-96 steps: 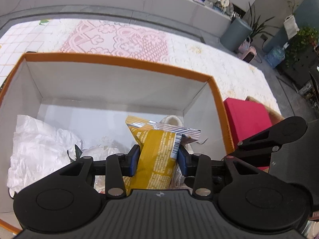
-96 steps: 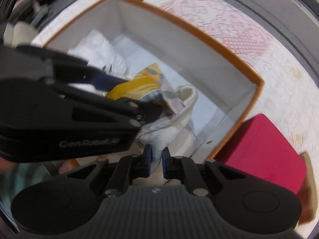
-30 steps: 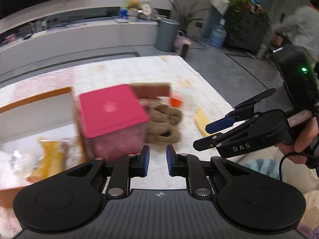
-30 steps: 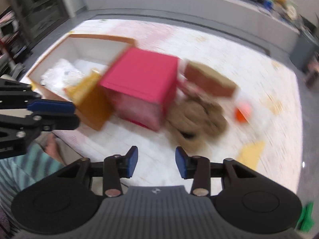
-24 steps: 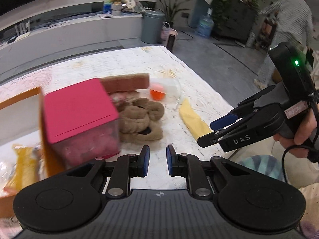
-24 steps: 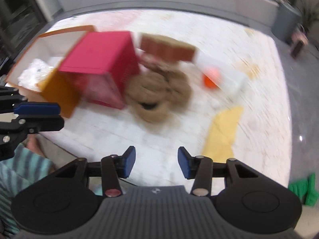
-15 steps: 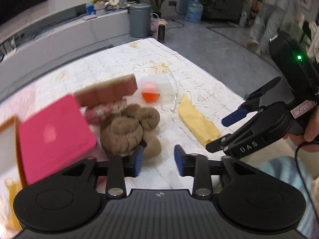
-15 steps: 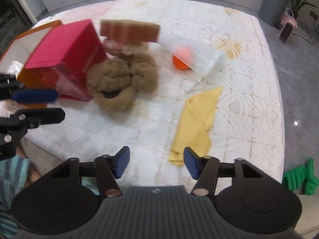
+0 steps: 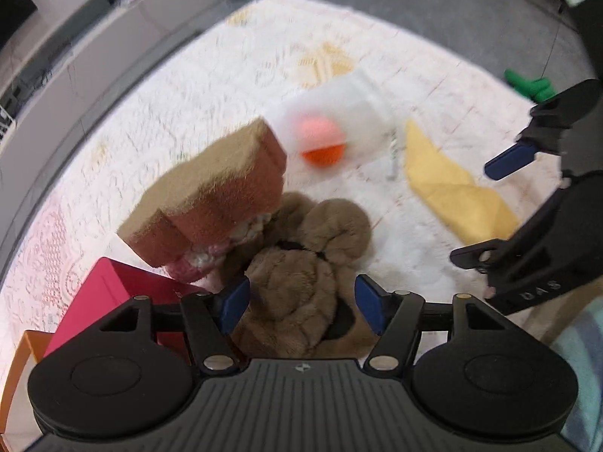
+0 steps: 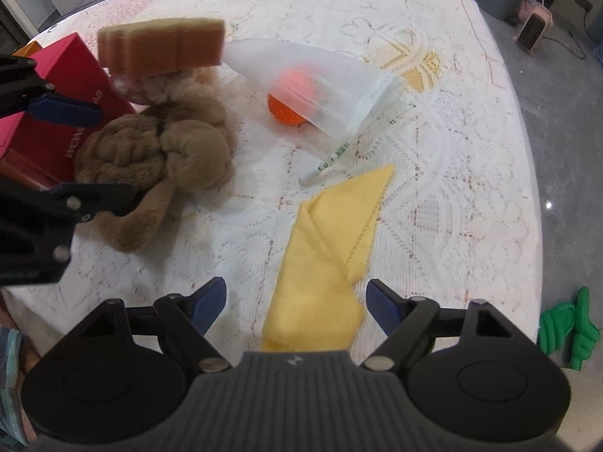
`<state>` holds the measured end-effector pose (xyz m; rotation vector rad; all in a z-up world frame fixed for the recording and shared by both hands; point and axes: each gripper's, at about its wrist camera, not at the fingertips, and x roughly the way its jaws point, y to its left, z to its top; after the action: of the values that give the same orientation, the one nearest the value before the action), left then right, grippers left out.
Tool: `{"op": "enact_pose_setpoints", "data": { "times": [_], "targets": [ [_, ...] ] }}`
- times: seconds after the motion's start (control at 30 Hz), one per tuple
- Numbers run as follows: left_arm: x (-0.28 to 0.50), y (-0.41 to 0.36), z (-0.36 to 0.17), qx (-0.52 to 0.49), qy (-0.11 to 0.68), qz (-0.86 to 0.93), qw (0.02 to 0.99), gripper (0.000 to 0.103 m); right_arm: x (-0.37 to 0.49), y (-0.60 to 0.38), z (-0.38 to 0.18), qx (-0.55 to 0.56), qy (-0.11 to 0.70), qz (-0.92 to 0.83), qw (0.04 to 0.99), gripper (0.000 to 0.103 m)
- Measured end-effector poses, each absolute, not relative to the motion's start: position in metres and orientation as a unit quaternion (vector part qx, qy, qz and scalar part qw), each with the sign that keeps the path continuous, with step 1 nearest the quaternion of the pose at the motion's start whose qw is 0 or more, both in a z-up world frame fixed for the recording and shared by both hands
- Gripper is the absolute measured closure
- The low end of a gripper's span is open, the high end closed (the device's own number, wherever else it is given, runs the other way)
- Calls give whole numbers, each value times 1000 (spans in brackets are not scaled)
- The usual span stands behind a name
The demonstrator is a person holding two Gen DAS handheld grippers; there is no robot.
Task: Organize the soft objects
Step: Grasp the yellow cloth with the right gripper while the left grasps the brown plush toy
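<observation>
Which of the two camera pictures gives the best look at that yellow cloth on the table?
The right wrist view: the yellow cloth lies whole and sharp, stretching away from between the opening jaws of the right gripper, untouched. The left wrist view shows it only off at the right side, smaller and blurred.

left gripper (image 9: 301,303): matte black plastic; ribbed housing in the middle with a small round emblem at its top edge; a round disc moulded on each side
left gripper fingers (image 9: 234,298): black linkage arms, triangular cut-outs, silver pivot pins, blue pads at the tips
right gripper (image 10: 296,303): same build, ribbed black body, two discs, silver pins
right gripper fingers (image 10: 378,307): blue pads on black arms
right gripper seen from the left camera: black side plate with pale raised letters "DAS", read upside down; a thin dark cable hangs near it
clothing (image 9: 586,354): pale blue striped fabric at the frame edge
</observation>
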<state>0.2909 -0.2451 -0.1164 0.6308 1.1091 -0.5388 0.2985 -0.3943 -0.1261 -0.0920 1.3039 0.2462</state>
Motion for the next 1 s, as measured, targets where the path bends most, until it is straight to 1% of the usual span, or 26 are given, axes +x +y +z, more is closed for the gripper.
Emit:
{"op": "enact_pose_setpoints", "data": {
  "times": [0.17, 0.33, 0.37, 0.4, 0.43, 0.47, 0.5, 0.53, 0.57, 0.63, 0.67, 0.8, 1.0],
  "targets": [
    [298, -252, -130, 311, 519, -242, 758, 17, 304, -396, -135, -39, 609, 117, 783, 30],
    [306, -254, -146, 314, 534, -239, 748, 18, 305, -399, -143, -37, 614, 118, 779, 32],
    [305, -254, -147, 315, 532, -239, 749, 24, 304, -398, -143, -43, 610, 117, 782, 37],
    [304, -254, -147, 314, 530, -238, 751, 26, 303, -398, -142, -49, 607, 114, 785, 44],
    [303, -254, -147, 312, 526, -236, 755, 33, 302, -398, -141, -56, 605, 109, 787, 48],
    [301, -254, -145, 314, 521, -232, 759, 43, 302, -398, -141, -62, 603, 105, 788, 56],
    [300, -253, -142, 314, 517, -230, 763, 45, 302, -398, -141, -68, 602, 103, 789, 62],
    [299, -251, -138, 307, 515, -231, 766, 51, 301, -399, -140, -70, 600, 103, 790, 66],
    [298, -250, -136, 301, 514, -231, 769, 55, 301, -400, -139, -70, 598, 103, 792, 79],
    [294, -247, -130, 290, 510, -233, 775, 58, 300, -404, -137, -59, 599, 102, 792, 95],
    [293, -247, -127, 284, 510, -234, 777, 59, 301, -405, -138, -53, 601, 103, 790, 101],
    [279, -244, -112, 254, 502, -247, 789, 60, 299, -404, -135, -49, 602, 101, 791, 102],
    [253, -228, -91, 189, 500, -268, 802, 60, 279, -397, -106, -45, 585, 126, 800, 102]
  ]
}}
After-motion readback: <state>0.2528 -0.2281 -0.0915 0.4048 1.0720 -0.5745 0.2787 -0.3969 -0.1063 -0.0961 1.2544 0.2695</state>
